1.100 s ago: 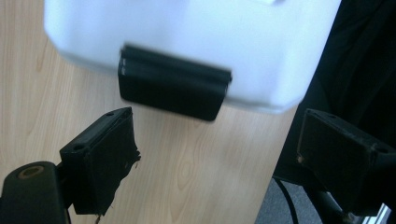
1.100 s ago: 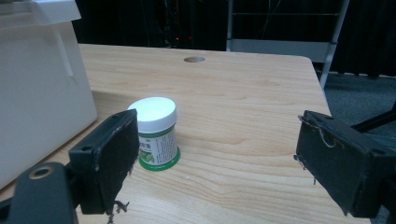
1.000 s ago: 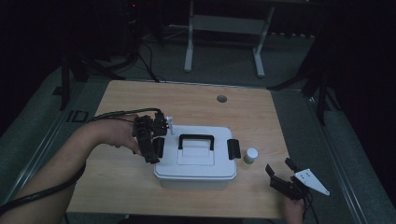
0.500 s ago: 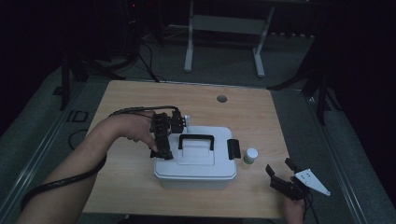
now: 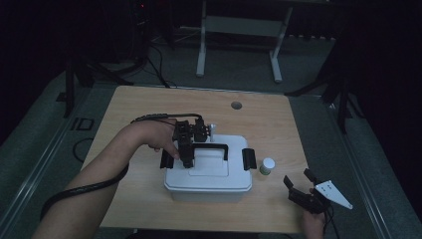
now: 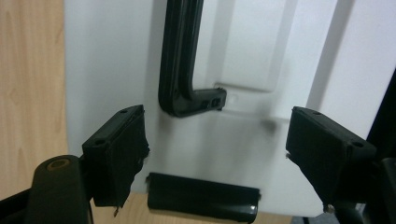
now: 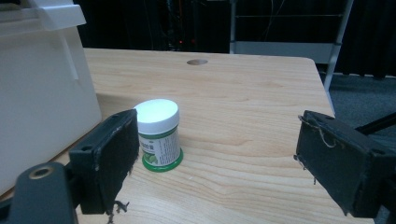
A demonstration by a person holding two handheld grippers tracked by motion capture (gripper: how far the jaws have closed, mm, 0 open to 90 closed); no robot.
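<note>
Handle (image 6: 180,56) of white box (image 5: 206,172) lies just ahead of left gripper (image 6: 217,140), its empty jaws closing.

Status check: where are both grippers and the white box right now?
Left gripper over white box, jaws closing, nothing gripped. Right gripper open, idle beside small jar. Black handle lies unobstructed.

A lidded box (image 5: 206,174) sits mid-table (image 5: 139,104), a small jar (image 5: 267,166) just right of it, the left gripper (image 5: 188,149) over the lid's left end by the handle (image 5: 211,148), the right gripper (image 5: 304,191) at the near-right corner.
</note>
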